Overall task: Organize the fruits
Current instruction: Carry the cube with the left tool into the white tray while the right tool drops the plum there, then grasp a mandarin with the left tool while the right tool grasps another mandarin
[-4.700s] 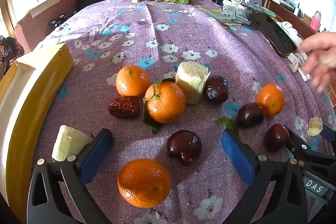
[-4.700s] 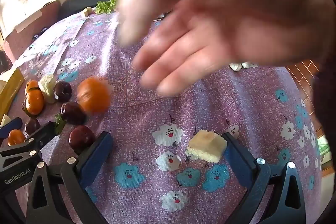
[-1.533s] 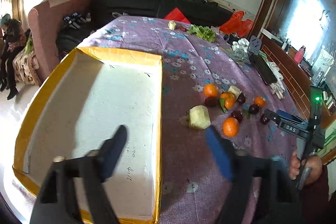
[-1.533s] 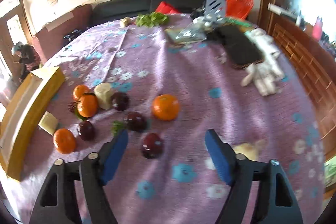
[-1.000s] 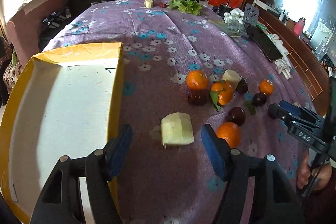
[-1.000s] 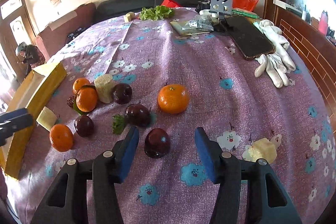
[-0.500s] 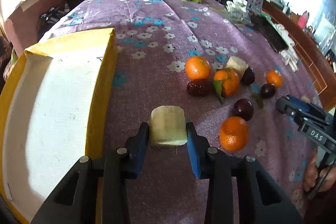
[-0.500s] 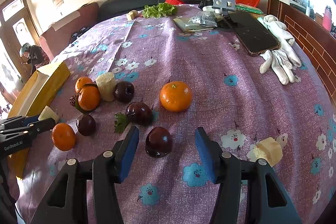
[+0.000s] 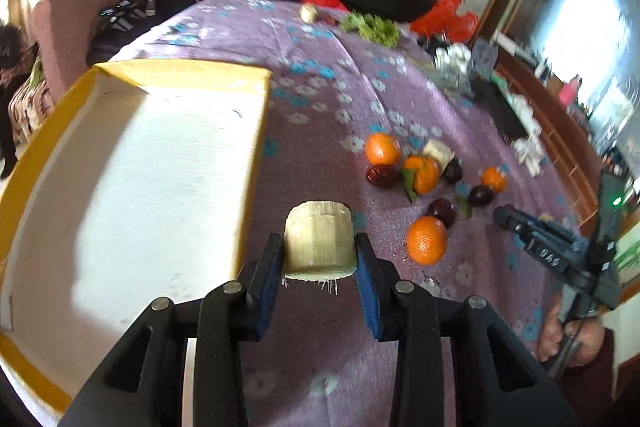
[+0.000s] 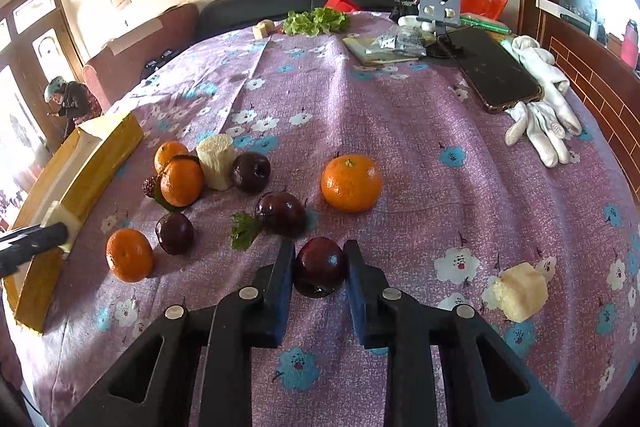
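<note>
My left gripper point(image 9: 319, 251) is shut on a pale sugarcane chunk point(image 9: 319, 239), held above the purple cloth beside the yellow-rimmed white box point(image 9: 132, 163). My right gripper point(image 10: 320, 263) is shut on a dark plum point(image 10: 320, 266) that rests on the cloth. In the right wrist view the left gripper point(image 10: 36, 239) shows at the left edge with its chunk over the box's point(image 10: 100, 143) rim. Oranges point(image 10: 351, 182), more plums point(image 10: 281, 213), another cane piece point(image 10: 215, 161) and a red date point(image 9: 382, 175) lie between the two grippers.
A yellow cane piece point(image 10: 520, 291) lies right of my right gripper. A phone point(image 10: 488, 67), white gloves point(image 10: 540, 115), a stand point(image 10: 439, 1), lettuce point(image 10: 316, 21) and packets crowd the far right of the table. A person stands by the door point(image 10: 68, 99) at left.
My left gripper closed on the cane chunk and lifted it toward the box. My right gripper's jaws closed on the dark plum without moving away.
</note>
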A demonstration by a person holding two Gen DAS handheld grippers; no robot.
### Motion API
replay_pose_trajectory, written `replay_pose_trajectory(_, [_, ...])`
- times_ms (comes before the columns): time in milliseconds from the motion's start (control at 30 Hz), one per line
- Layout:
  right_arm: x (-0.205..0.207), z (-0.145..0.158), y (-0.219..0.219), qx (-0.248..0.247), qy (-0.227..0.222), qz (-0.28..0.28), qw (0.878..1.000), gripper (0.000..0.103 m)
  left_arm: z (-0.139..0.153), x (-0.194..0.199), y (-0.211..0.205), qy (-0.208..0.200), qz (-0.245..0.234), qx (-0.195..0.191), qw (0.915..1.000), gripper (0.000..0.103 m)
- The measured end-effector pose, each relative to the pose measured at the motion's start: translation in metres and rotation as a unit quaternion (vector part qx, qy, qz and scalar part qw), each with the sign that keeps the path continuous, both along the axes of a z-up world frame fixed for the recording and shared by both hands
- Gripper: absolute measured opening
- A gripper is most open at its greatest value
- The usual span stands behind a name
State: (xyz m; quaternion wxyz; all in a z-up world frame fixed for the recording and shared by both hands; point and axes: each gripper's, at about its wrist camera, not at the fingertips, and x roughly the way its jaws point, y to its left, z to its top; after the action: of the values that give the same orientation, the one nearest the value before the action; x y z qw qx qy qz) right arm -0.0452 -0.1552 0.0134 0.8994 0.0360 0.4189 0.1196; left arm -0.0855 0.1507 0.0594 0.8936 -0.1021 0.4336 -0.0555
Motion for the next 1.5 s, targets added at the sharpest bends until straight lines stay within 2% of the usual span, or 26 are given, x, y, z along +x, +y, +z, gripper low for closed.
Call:
replay_pose_trajectory(100, [-0.006,0.006,0.002,-0.014,-0.016,-0.003,1.0,0.026,0.014,-0.016,0.026,-0.012,0.025,-0.01,0.9996,0.035])
replay_pose_trajectory(200, [-0.019,0.026,0.008,-0.03,-0.043,-0.007,0.999,0.026,0.024,-0.03,0.053,-0.024,0.056,0.006,0.9981,0.035])
replay_pose_trajectory(267, [-0.028,0.04,0.014,-0.017,-0.054,0.002,0.998,0.027,0.026,-0.037,0.071,-0.027,0.081,0.02,0.9962,0.035])
replay_pose_trajectory(367, [-0.039,0.065,0.046,0.017,-0.059,0.05,0.997,0.027,0.024,-0.045,0.099,-0.027,0.12,0.027,0.9921,0.035])
replay_pose_trajectory(533, [-0.053,0.081,0.122,0.062,-0.039,0.156,0.985,0.027,0.011,-0.053,0.139,-0.003,0.171,0.024,0.9849,0.035])
replay_pose_trajectory(667, [-0.059,0.077,0.195,0.089,-0.007,0.236,0.968,0.028,-0.001,-0.057,0.162,0.009,0.195,0.021,0.9806,0.035])
replay_pose_trajectory(767, [-0.065,0.066,0.243,0.079,0.011,0.28,0.957,0.028,-0.009,-0.06,0.175,0.019,0.206,0.016,0.9783,0.035])
replay_pose_trajectory(900, [-0.076,0.045,0.291,0.056,0.032,0.314,0.947,0.028,-0.017,-0.065,0.185,0.027,0.211,0.009,0.9772,0.035])
replay_pose_trajectory(1033, [-0.081,0.022,0.32,0.026,0.047,0.327,0.944,0.028,-0.018,-0.07,0.191,0.027,0.216,-0.001,0.9761,0.036])
replay_pose_trajectory(1100, [-0.085,0.014,0.326,0.01,0.047,0.329,0.943,0.028,-0.014,-0.075,0.194,0.02,0.218,-0.003,0.9758,0.042])
replay_pose_trajectory(1167, [-0.087,0.011,0.33,-0.002,0.042,0.331,0.943,0.029,-0.009,-0.079,0.196,0.012,0.213,-0.02,0.9768,0.049])
replay_pose_trajectory(1233, [-0.091,0.012,0.334,-0.008,0.035,0.334,0.942,0.03,-0.002,-0.083,0.195,0.002,0.218,-0.021,0.9757,0.06])
replay_pose_trajectory(1300, [-0.096,0.016,0.334,-0.008,0.028,0.338,0.941,0.035,0.01,-0.089,0.193,-0.015,0.227,-0.003,0.9737,0.068])
replay_pose_trajectory(1400, [-0.099,0.029,0.326,0.003,0.006,0.335,0.942,0.045,0.028,-0.098,0.191,-0.041,0.232,0.004,0.9719,0.074])
replay_pose_trajectory(1500, [-0.101,0.054,0.299,0.018,-0.033,0.312,0.949,0.063,0.045,-0.105,0.186,-0.066,0.236,0.008,0.9694,0.08])
